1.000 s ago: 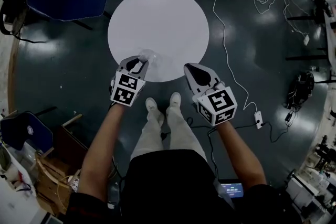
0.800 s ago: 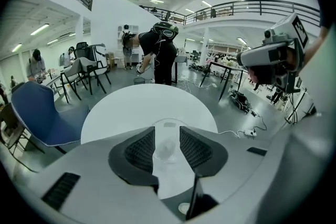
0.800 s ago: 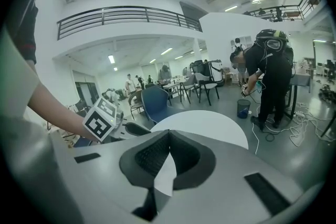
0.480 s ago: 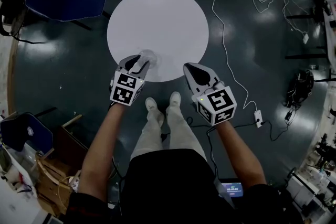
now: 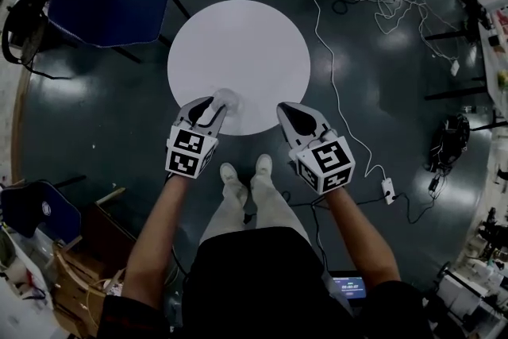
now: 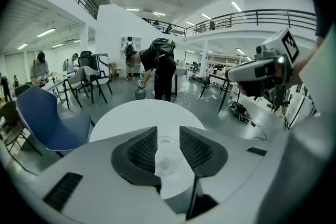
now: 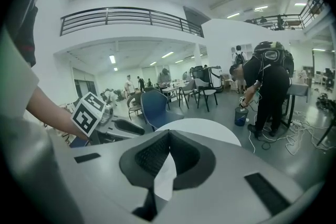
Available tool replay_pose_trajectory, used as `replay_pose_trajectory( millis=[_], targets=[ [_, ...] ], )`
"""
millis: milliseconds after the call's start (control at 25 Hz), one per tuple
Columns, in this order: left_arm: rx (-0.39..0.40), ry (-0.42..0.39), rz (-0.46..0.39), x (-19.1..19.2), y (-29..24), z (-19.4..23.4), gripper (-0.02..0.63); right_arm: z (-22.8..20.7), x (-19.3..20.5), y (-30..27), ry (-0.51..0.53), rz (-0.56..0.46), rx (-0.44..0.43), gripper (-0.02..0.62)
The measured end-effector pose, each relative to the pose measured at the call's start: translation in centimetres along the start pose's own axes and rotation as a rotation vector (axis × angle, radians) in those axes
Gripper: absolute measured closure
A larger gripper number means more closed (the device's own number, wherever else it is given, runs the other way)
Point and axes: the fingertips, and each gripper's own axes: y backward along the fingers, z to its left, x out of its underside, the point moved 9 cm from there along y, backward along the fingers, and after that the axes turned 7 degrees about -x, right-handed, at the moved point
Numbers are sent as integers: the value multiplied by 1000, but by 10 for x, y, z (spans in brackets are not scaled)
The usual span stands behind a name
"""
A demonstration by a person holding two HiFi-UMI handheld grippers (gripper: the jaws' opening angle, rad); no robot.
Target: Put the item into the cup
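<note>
A clear plastic cup stands near the front edge of the round white table. My left gripper reaches over that edge, and the cup sits between its fingertips. The jaws stand wide and are closing slightly; I see no pad pressing on the cup. I cannot make out any item inside the cup. My right gripper hovers at the table's front edge, right of the cup. In the right gripper view the gripper is shut with nothing between its jaws.
A blue chair stands left of the table and another is at the lower left. White cables run across the dark floor on the right. A person bends over beyond the table. My feet are just below the table edge.
The left gripper's jaws have spread wider around the cup. Both grippers stay at the table's front edge; the head view has shifted slightly.
</note>
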Motion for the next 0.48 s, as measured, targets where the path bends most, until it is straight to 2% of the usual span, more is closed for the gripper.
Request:
replay_pose_trajectory(
  millis=[80, 160, 480],
  targets=[
    [-4, 6, -33, -5, 14, 2, 477, 7, -8, 0, 14, -13, 1, 578],
    [-3, 8, -71, -11, 27, 4, 531, 13, -14, 0, 34, -19, 1, 578],
    [10, 40, -224, -34, 91, 7, 586, 53, -45, 3, 106, -68, -16, 578]
  ],
)
